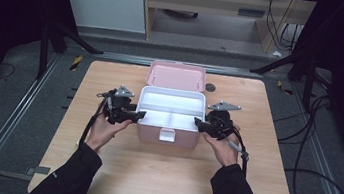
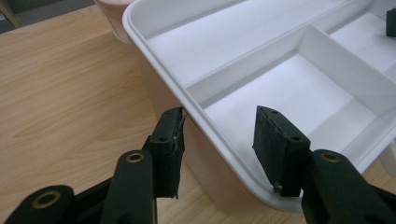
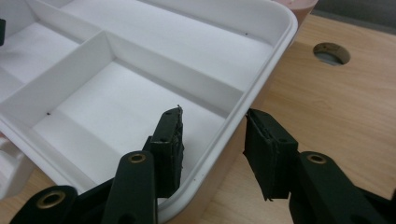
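Black fingers (image 2: 173, 151) of our left gripper (image 2: 219, 149) fill the bottom of the left gripper view, spread apart and straddling the rim of the white tray (image 2: 243, 60): one finger outside the wall, just touching the lip, the other inside the near compartment. Not yet clamped. Our right gripper (image 3: 215, 154) mirrors this at the opposite end, fingers (image 3: 268, 158) apart, one inside and one outside the tray wall, the rim between them.

In the high view, the tray sits in the pink box (image 1: 167, 137) at the centre of the frame, lid (image 1: 177, 75) hinged back toward the upper middle, latch tab facing us. Both grippers flank it at mid-height, left (image 1: 133, 115) and right (image 1: 201, 125), on the wooden bench (image 1: 159, 181).

Judged step: seize the tray at both ends to lift it out. To do it well, we close both sides evenly, pads flat on the wall below the lip, not on the lip's edge alone. We lift straight up and level; a tilt likely jams the tray against the box. The dividers stay clear of the inner fingers.
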`<state>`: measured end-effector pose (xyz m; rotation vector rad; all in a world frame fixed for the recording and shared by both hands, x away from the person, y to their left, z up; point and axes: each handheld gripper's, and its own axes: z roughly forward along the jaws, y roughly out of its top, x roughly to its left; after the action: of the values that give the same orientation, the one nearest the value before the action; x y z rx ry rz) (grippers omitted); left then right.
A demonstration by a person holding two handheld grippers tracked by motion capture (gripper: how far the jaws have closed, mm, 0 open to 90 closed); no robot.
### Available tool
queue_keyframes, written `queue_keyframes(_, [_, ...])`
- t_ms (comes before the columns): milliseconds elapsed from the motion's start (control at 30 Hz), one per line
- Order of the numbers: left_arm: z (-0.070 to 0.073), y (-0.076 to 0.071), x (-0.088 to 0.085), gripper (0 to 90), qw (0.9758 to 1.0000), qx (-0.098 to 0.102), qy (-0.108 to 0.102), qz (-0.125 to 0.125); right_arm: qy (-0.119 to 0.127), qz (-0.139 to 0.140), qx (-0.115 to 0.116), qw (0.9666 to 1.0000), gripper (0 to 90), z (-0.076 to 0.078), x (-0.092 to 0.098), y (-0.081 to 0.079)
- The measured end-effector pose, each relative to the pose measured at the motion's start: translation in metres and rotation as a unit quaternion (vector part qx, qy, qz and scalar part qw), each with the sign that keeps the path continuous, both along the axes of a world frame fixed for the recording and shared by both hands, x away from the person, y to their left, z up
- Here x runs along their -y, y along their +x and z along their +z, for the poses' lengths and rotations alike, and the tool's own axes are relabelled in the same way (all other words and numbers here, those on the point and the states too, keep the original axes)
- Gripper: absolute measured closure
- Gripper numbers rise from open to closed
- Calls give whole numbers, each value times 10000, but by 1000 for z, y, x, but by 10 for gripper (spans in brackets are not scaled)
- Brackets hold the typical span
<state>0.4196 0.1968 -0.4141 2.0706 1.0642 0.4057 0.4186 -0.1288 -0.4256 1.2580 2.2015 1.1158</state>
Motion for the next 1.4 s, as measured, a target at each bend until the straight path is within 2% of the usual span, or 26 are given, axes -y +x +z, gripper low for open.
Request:
queue_keyframes(200, [0, -5, -4, 531, 10000, 26, 53, 1, -110, -4, -50, 9999, 573, 2, -8, -7])
queue_keyframes(367, [-1, -6, -2, 505, 9997, 55, 205, -87, -214, 85, -25, 9997, 557, 4, -9, -8])
queue_keyframes(400, [-1, -6, -3, 489, 9995, 146, 234, -166, -288, 131, 45, 9995, 539, 4, -9, -8])
queue_keyframes(433, [-1, -6, -3, 478, 9995, 146, 234, -166, -288, 131, 45, 9995, 539, 4, -9, -8])
queue_keyframes(467, [1, -6, -4, 460, 9993, 179, 231, -229, -158, 166, 191, 9996, 478, 8, -5, -8])
queue_keyframes(500, [6, -5, -6, 446, 9989, 301, 245, -268, -114, 167, 250, 9995, 462, 9, -3, -8])
queue_keyframes(533, [6, -5, -6, 436, 9989, 301, 245, -268, -114, 167, 250, 9995, 462, 9, -3, -8])
queue_keyframes(567, [13, -3, -10, 426, 9984, 378, 262, -315, -15, 177, 416, 9990, 433, 15, 4, -8])
queue_keyframes(600, [17, -2, -12, 422, 9982, 440, 251, -335, -7, 189, 458, 9988, 419, 17, 6, -7])
queue_keyframes(633, [17, -2, -12, 423, 9982, 440, 251, -335, -7, 189, 458, 9988, 419, 17, 6, -7])
queue_keyframes(667, [24, 2, -16, 423, 9977, 482, 256, -405, 34, 272, 594, 9979, 407, 24, 10, -6])
queue_keyframes(733, [30, 6, -18, 423, 9967, 567, 311, -498, 49, 378, 702, 9968, 406, 30, 12, -4])
queue_keyframes(767, [30, 6, -18, 426, 9967, 567, 311, -498, 49, 378, 702, 9968, 406, 30, 12, -4])
queue_keyframes(833, [38, 14, -20, 433, 9950, 625, 469, -623, -104, 533, 834, 9950, 408, 40, 11, 1])
queue_keyframes(900, [40, 16, -20, 436, 9949, 593, 441, -682, -178, 577, 844, 9946, 407, 43, 10, 3])
queue_keyframes(933, [42, 21, -21, 436, 9940, 611, 388, -820, -272, 753, 838, 9933, 441, 48, 9, 9])
queue_keyframes(1000, [42, 24, -21, 436, 9935, 590, 438, -875, -317, 811, 789, 9931, 442, 50, 8, 11])
queue_keyframes(1033, [43, 29, -21, 446, 9925, 565, 464, -982, -519, 990, 837, 9902, 457, 52, 5, 16])
queue_keyframes(1100, [43, 34, -20, 452, 9906, 537, 494, -1156, -570, 1161, 712, 9890, 465, 54, 2, 20])
queue_keyframes(1133, [43, 36, -20, 458, 9892, 501, 573, -1249, -617, 1246, 761, 9874, 479, 54, 1, 22])
queue_keyframes(1200, [43, 40, -18, 483, 9857, 452, 713, -1460, -664, 1454, 644, 9850, 483, 55, -2, 27])
queue_keyframes(1267, [44, 43, -16, 494, 9822, 368, 892, -1609, -752, 1628, 709, 9812, 495, 56, -4, 31])
queue_keyframes(1333, [44, 46, -14, 515, 9788, 310, 965, -1777, -872, 1780, 559, 9786, 518, 57, -7, 35])
queue_keyframes(1367, [44, 46, -14, 522, 9788, 310, 965, -1777, -872, 1780, 559, 9786, 518, 57, -7, 35])
queue_keyframes(1400, [44, 48, -10, 528, 9740, 243, 1110, -1960, -1030, 1946, 544, 9739, 544, 57, -9, 40])
